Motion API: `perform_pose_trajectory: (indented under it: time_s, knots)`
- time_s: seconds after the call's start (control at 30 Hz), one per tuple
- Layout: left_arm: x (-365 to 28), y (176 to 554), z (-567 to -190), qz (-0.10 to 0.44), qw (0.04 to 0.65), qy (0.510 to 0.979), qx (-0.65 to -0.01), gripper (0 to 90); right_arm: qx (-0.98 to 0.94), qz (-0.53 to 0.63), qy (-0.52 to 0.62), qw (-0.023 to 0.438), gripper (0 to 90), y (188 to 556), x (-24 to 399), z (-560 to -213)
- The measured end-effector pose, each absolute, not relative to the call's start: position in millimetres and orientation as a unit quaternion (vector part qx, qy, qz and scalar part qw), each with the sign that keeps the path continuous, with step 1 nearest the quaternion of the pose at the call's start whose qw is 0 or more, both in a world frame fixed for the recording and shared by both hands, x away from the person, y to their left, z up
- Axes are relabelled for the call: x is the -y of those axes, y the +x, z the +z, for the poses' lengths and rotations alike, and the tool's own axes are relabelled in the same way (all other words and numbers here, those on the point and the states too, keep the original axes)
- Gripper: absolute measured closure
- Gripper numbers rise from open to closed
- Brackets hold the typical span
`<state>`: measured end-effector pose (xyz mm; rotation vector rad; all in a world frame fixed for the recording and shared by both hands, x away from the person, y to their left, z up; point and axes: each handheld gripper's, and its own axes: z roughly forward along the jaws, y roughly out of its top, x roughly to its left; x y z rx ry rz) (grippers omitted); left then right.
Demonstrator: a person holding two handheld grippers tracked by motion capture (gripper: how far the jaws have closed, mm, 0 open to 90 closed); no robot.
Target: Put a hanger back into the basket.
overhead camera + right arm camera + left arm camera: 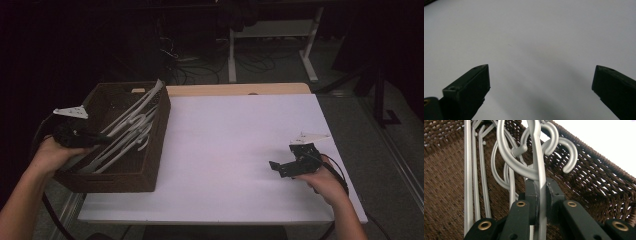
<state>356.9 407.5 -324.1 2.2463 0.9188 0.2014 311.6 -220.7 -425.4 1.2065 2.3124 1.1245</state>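
Note:
Several grey plastic hangers (131, 129) lie slanted in a dark brown woven basket (161, 131) at the table's left edge. My left gripper (106, 139) reaches into the basket from its left side. In the left gripper view the left gripper (541, 188) is shut on the thin bar of one grey hanger (537, 152), just below the cluster of hooks. More hangers (475, 170) rest against the basket's bottom (444, 182) behind it. My right gripper (283, 167) sits low over the white table (225, 130) at the right. The right gripper (541, 75) stands open with nothing between its jaws.
The white tabletop (529, 32) stretches between the basket and the right hand. A strip of wooden table edge (240, 89) shows at the back. Beyond it stand white desk legs (310, 50) and loose cables (200, 65) on a dark floor.

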Motion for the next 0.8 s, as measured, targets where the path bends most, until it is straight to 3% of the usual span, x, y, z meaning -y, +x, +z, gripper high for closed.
perform_pose_trajectory:
  time_s: [0.3,0.47,0.8]
  knots:
    - [-404,364,-348,0.067,0.298,0.874,-0.378,79.9,-0.808,0.390,0.416,0.149,1.5,312,219,-426]
    - [-410,367,-353,0.086,0.294,0.862,-0.404,50.8,-0.807,0.391,0.416,0.150,1.5,311,219,-424]
    - [-405,358,-336,0.092,0.403,0.824,-0.387,25.8,-0.806,0.399,0.411,0.148,1.5,311,219,-418]
